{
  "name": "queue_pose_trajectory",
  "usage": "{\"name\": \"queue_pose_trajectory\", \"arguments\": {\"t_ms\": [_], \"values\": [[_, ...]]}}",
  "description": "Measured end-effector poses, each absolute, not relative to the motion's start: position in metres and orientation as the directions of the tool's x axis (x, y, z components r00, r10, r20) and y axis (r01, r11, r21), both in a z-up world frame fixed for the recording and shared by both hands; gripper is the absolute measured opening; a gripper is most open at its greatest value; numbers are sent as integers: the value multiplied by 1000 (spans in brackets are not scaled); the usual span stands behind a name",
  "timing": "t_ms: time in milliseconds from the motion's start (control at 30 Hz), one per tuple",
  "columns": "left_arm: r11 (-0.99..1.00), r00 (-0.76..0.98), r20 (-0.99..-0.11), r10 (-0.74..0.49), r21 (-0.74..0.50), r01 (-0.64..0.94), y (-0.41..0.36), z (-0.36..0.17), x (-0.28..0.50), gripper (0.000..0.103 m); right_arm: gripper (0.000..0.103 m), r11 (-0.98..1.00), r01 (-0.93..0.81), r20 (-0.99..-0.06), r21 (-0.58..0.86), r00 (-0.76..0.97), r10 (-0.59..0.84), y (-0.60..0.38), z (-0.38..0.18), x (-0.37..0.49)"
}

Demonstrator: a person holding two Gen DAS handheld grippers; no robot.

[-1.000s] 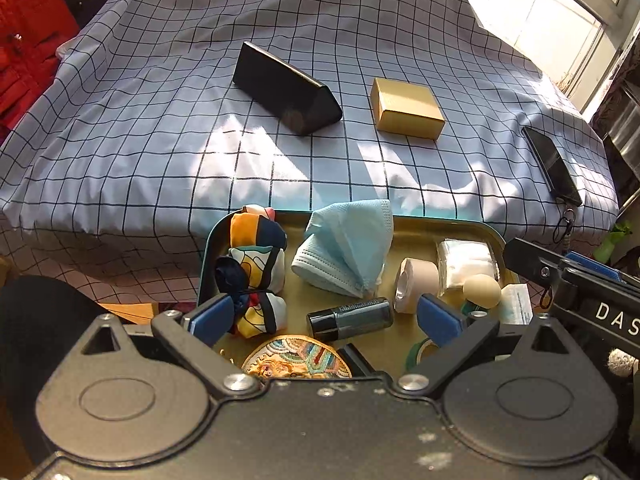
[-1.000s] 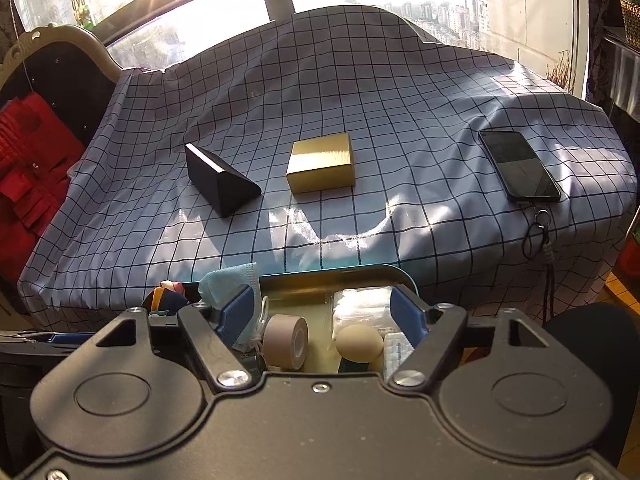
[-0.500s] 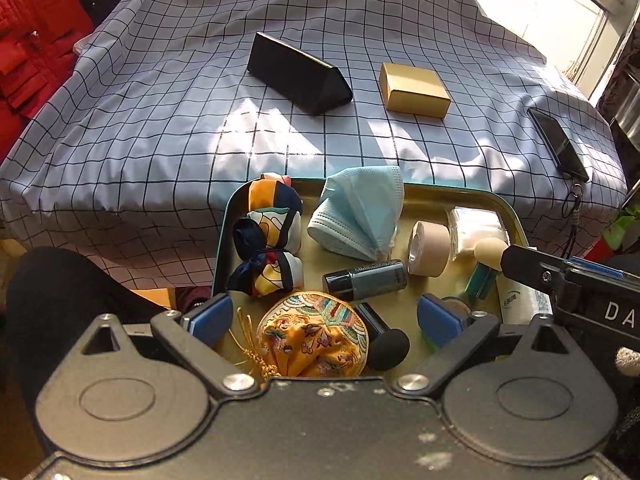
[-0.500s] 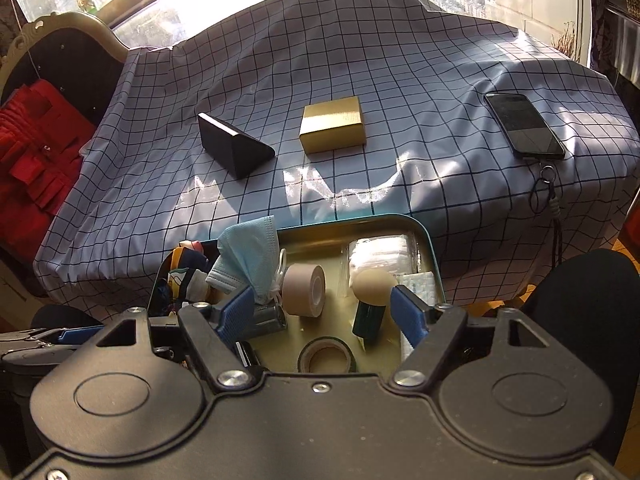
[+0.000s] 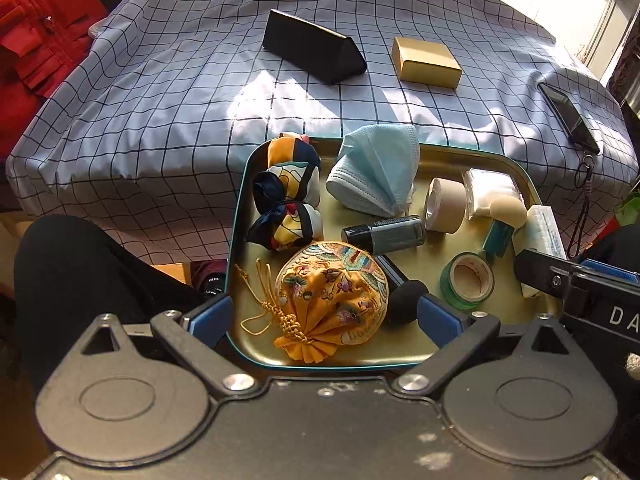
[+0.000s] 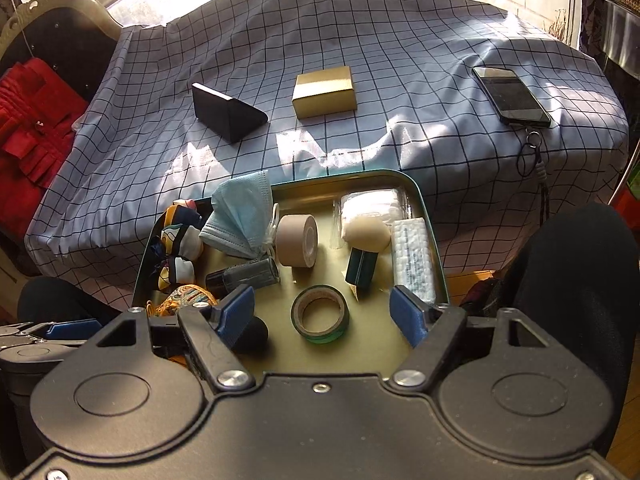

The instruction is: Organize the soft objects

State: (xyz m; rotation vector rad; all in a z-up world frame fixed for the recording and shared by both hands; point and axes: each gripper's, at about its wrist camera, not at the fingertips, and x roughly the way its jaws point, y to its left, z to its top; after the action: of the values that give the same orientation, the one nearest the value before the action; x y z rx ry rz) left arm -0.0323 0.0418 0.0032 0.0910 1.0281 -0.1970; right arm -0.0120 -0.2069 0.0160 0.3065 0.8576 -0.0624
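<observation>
A teal-rimmed tray rests on a person's lap at the table's near edge. It holds a patterned scarf bundle, a blue face mask, an embroidered orange pouch, a white wad pack, a beige sponge, tape rolls and a dark bottle. My left gripper is open above the pouch. My right gripper is open over the green tape roll.
On the checked tablecloth lie a black triangular case, a gold box and a phone with a strap near the right edge. Red fabric lies at left. Dark-clothed legs flank the tray.
Both grippers have pulled back and risen, so the whole tray has come into view, including the pouch and the green tape roll. Both stay open.
</observation>
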Motion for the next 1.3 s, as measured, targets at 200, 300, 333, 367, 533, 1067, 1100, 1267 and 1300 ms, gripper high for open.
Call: {"name": "queue_pose_trajectory", "arguments": {"t_ms": [200,300,333,367,533,1067,1100,1267,1300], "values": [[986,510,-855,-97,-12,166,47,3,-34,99,71,960,175,-776,219,627,63,-202,8,-13],[987,509,-857,-86,-2,163,46,2,-34,99,71,960,176,-782,220,620,66,-201,6,-14],[986,507,-858,-87,-2,165,46,2,-34,99,71,959,177,-783,222,618,67,-201,6,-13],[986,504,-859,-85,0,165,45,1,-34,99,71,958,179,-784,224,617,68,-202,5,-13],[986,498,-863,-79,6,167,42,-1,-32,99,71,956,184,-791,227,608,71,-201,3,-11],[985,479,-875,-68,17,172,40,-7,-26,99,71,945,206,-807,253,584,89,-205,-4,-5],[985,478,-876,-68,17,172,40,-8,-26,99,71,945,207,-807,254,583,89,-205,-5,-5],[985,476,-877,-67,17,171,41,-9,-25,99,71,943,211,-811,256,578,91,-204,-6,-4],[985,475,-878,-67,17,171,41,-9,-25,99,71,943,211,-811,256,577,91,-204,-6,-3]]}}
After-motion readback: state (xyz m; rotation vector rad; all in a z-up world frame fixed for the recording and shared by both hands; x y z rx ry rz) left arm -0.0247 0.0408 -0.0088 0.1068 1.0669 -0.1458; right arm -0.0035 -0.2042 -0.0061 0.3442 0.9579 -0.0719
